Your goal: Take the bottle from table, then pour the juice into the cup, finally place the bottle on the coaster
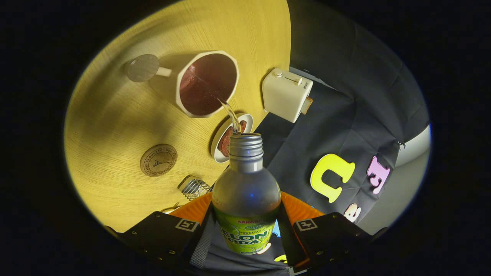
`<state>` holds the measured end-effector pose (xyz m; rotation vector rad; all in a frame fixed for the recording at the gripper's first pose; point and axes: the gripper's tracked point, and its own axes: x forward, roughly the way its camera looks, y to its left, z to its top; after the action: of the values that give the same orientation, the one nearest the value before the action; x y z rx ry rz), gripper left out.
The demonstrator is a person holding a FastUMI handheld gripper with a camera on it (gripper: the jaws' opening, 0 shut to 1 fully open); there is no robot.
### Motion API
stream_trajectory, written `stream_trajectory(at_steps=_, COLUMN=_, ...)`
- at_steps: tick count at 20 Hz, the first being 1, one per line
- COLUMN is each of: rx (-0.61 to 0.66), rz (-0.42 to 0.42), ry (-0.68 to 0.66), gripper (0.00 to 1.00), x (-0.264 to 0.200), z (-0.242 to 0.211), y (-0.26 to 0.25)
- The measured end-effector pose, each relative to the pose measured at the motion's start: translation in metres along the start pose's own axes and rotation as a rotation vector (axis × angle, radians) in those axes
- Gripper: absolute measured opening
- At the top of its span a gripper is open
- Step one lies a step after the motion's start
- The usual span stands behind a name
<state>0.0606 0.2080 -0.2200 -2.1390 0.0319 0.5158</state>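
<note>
Silver metal bottle with green label, clamped between both fingers of the gripper, tilted forward, threaded mouth uncapped. Label text partly readable: "SANGARIA" small at top, then "ELON SODA", first letter hidden. Thin clear stream runs from the mouth toward 11 o'clock into the white faceted ceramic cup, which holds dark reddish liquid. Cup sits on the pale wooden round table; its handle points to 9 o'clock. Round brown cork coaster with stamped emblem and ring of tiny unreadable lettering lies at 9 o'clock of the bottle neck, bare. Small white plate with a brown cake piece just beyond the mouth. White boxy toaster at 1 o'clock, brand mark unreadable. Metal wire rack near the left finger.
</note>
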Motion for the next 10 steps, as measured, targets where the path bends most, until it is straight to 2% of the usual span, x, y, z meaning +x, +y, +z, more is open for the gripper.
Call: stream_trajectory(at_steps=10, rx=-0.024, rz=0.029, ry=-0.009, gripper=0.77, x=0.0042, z=0.0095, y=0.0066)
